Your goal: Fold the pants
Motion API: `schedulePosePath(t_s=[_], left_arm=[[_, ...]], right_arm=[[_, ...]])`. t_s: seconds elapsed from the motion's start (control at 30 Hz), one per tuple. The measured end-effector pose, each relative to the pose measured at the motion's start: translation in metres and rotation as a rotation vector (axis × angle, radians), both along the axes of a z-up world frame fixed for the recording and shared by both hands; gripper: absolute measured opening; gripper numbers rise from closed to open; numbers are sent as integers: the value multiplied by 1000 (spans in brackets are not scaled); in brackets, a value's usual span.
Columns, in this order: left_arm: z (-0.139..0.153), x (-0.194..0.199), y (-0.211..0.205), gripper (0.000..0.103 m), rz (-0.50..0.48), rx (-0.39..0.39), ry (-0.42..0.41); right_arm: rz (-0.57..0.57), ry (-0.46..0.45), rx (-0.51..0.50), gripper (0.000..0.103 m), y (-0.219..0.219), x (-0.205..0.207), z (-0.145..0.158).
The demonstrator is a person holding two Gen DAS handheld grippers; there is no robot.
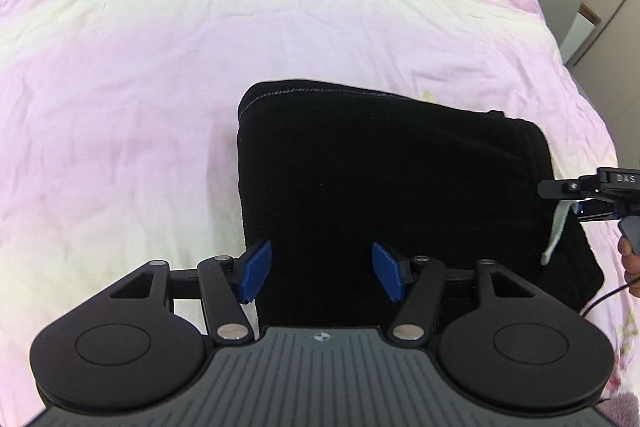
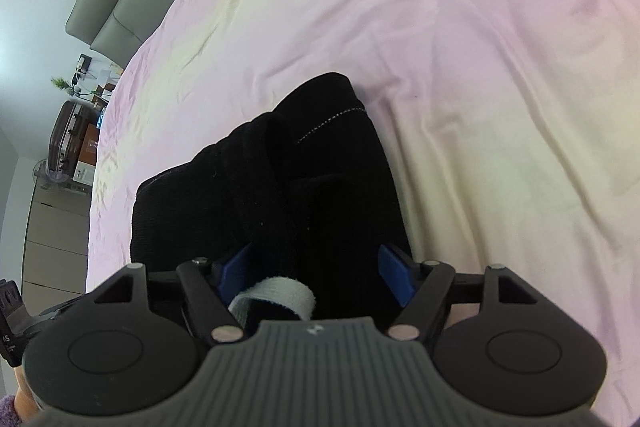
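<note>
Left wrist: my left gripper (image 1: 322, 277) gapes wide, empty, over the near edge of the folded black pants (image 1: 384, 195) on the pink quilt (image 1: 120, 87). Right wrist: my right gripper (image 2: 316, 277) stands open, gripping nothing, straddling the pants, white drawstring (image 2: 280, 293) between the pads.

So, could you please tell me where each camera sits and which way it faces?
Left wrist: on the left gripper, looking steeply down over the folded black pants and pink bedcover; its blue fingers stand open, and the right gripper shows at the edge.
Right wrist: on the right gripper, looking down at the pants and their white drawstring, fingers open.
Shared: pants and bedcover.
</note>
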State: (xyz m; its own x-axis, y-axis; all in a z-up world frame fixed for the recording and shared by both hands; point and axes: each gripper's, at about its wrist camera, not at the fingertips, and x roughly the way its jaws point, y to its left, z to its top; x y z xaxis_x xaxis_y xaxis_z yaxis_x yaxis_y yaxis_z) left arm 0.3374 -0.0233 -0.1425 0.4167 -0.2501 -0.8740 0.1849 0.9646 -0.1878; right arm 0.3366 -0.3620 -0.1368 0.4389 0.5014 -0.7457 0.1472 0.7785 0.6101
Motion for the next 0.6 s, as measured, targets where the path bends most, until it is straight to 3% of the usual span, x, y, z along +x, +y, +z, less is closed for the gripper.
schedulePosePath(t_s=[0.17,0.27,0.3,0.4,0.5,0.6], left_arm=[[-14,11,-5,66,43,-26,13],[-14,9,-7,61,38,-25,5],[-14,8,-6,57,32,-22,-1],[-10,6,-4,49,37,-34,-16],[0,5,3,37,64,-71,-43],[16,7,8,36,87,-97,-101]], right_arm=[[17,-10,-6,57,4,7,-5],[67,-86,-60,26,13,-1,14],[88,-106,-85,22,18,-3,23],[140,-184,-164,17,34,-9,51],[126,-266,-181,14,38,-7,80],[100,-290,-227,14,32,5,97]])
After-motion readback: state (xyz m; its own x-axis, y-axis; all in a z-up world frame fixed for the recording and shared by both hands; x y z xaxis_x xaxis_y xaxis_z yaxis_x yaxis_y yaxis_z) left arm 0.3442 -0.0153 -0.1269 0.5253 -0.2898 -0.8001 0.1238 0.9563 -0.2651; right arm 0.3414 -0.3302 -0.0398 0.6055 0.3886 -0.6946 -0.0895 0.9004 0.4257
